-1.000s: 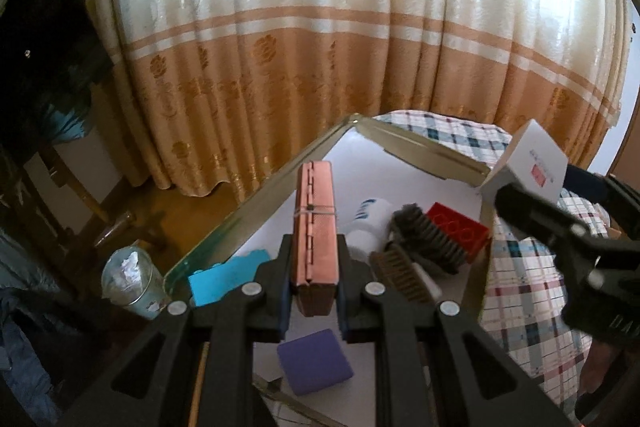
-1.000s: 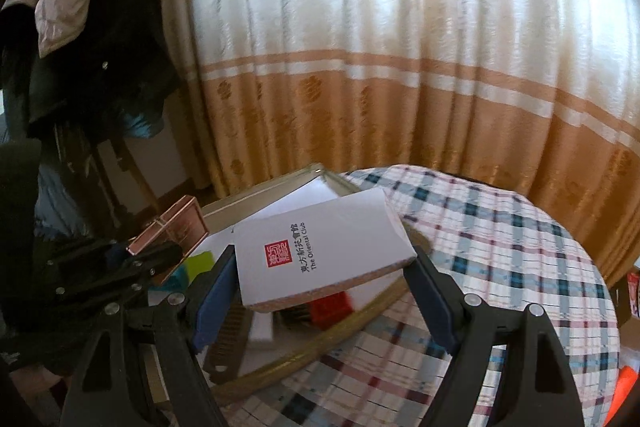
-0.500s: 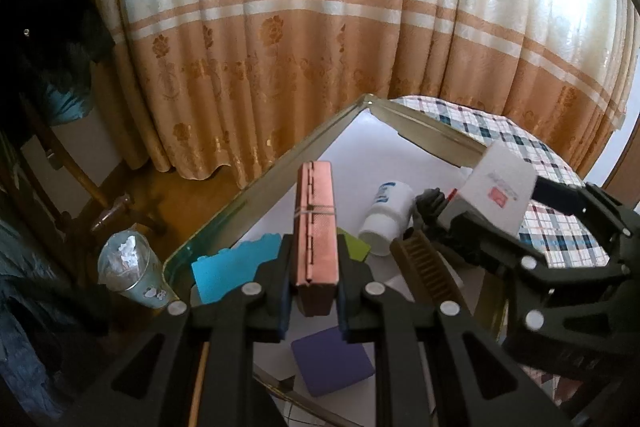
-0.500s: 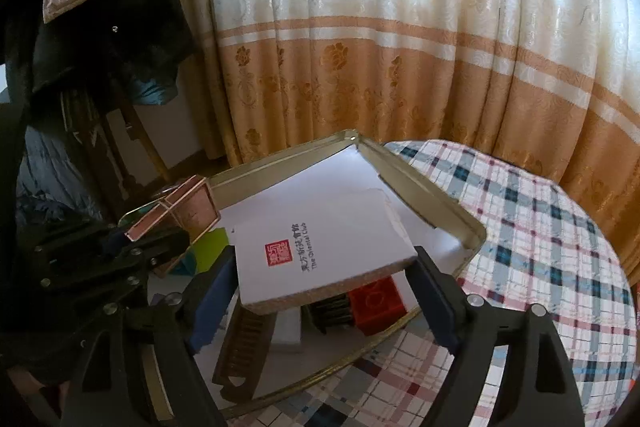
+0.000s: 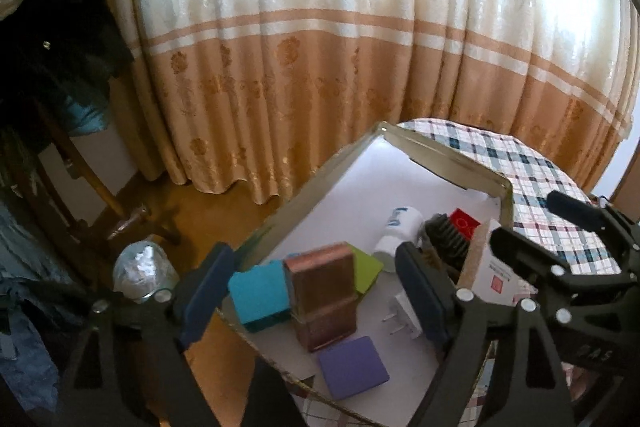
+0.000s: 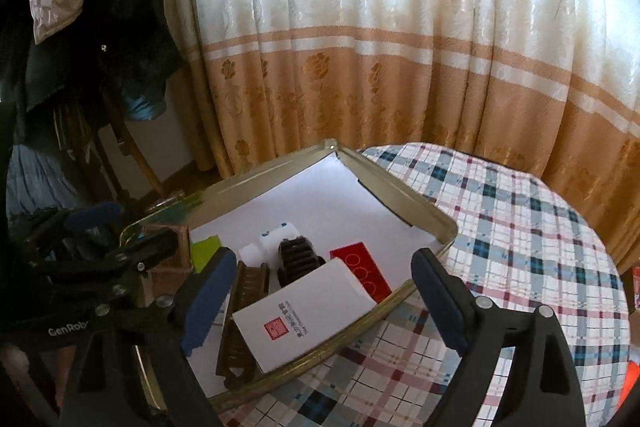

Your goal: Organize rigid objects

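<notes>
Both just released. Left hand-held gripper [image 5: 316, 291] opening, copper-brown rectangular box [image 5: 322, 301] dropped between jaws in gold-rimmed metal tray [image 5: 460, 165]. Right hand-held gripper [image 6: 320, 299] opening wide, empty; white printed carton [image 6: 304, 315] resting in tray. Two items placed.

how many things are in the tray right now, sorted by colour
Blue block: 1
Copper box: 1
Green block: 1
Purple block: 1
Red block: 1
White (bottle, box, plug): 3
Brown or black brushes: 2
Total: 10
</notes>
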Demonstrator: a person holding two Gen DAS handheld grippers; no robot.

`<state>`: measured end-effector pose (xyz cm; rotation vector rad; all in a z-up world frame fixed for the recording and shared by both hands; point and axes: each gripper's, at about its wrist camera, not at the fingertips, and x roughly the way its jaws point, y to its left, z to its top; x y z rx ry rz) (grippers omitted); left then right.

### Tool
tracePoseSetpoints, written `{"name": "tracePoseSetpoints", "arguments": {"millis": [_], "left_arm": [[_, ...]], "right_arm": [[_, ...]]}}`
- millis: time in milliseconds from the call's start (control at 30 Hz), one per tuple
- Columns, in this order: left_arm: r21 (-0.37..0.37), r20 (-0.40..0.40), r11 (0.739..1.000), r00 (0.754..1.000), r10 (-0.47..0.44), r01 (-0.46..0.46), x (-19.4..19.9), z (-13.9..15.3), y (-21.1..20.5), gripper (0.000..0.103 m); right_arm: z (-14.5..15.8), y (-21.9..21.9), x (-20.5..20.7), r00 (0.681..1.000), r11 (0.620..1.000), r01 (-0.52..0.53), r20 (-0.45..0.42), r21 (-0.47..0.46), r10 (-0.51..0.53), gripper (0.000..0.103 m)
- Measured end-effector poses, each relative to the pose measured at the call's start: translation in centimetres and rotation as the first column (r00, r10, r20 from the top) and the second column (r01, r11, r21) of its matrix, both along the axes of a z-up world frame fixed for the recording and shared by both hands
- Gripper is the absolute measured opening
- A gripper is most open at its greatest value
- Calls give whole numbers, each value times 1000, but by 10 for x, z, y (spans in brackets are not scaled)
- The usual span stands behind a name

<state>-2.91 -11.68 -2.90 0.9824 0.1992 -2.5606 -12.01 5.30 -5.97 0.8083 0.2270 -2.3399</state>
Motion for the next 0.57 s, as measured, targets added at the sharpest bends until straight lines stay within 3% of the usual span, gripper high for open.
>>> {"name": "tracePoseSetpoints", "arguments": {"millis": [567], "left_arm": [[-25,9,1000,1000,5,-4,3,3,-3,91]], "right_arm": [[8,-3,10,1000,1000,-19,-13,-11,19,91]]}}
